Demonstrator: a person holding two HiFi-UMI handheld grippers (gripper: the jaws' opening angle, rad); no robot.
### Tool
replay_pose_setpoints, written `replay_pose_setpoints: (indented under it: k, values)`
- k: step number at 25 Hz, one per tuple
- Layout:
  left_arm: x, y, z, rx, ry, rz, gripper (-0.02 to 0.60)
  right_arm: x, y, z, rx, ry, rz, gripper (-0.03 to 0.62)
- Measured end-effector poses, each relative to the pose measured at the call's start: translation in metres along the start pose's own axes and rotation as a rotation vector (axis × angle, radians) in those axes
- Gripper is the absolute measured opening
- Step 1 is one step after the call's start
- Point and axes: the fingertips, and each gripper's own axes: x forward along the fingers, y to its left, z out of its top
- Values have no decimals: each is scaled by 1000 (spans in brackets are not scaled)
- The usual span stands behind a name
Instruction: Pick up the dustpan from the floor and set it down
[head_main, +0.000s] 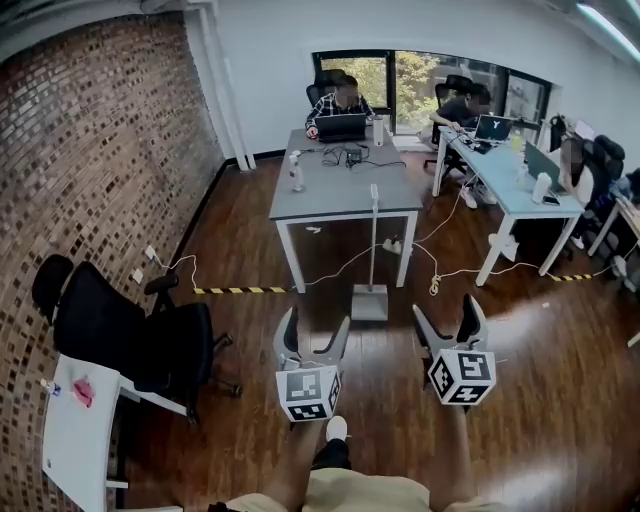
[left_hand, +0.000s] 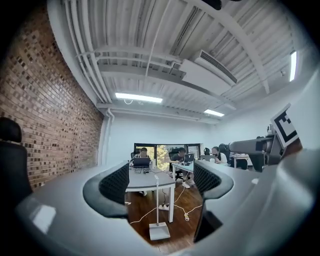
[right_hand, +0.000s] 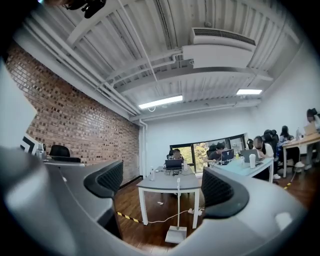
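Observation:
A grey long-handled dustpan (head_main: 369, 301) stands upright on the wooden floor, just in front of the grey table (head_main: 330, 190), its handle rising against the table's edge. My left gripper (head_main: 316, 320) is open and empty, short of the pan and to its left. My right gripper (head_main: 446, 308) is also open and empty, short of it and to its right. In the left gripper view the dustpan (left_hand: 159, 231) shows low between the open jaws (left_hand: 160, 185), still some way off. The right gripper view has the dustpan (right_hand: 176, 234) low between its open jaws (right_hand: 162, 186).
A black office chair (head_main: 130, 340) and a small white table (head_main: 75, 430) stand at the left by the brick wall. Yellow-black tape (head_main: 240, 290) and cables (head_main: 435, 280) cross the floor near the table legs. A long white desk (head_main: 510, 185) with seated people is at right.

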Motion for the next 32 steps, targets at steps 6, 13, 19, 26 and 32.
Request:
replay_pose_setpoints:
  k: [6, 13, 19, 26, 32]
  values:
    - [93, 59, 20, 26, -61, -61, 391, 117, 29, 31, -45, -81, 1, 485]
    - [176, 117, -3, 15, -11, -106, 397, 214, 40, 19, -49, -61, 5, 482]
    - [228, 139, -14, 13, -10, -117, 396, 253, 20, -5, -53, -17, -40, 479]
    - [293, 140, -40, 25, 52, -179, 396, 320, 6, -21, -37, -10, -34, 468]
    - [376, 158, -37, 42, 33, -156, 396, 405, -10, -29, -24, -5, 32, 437]
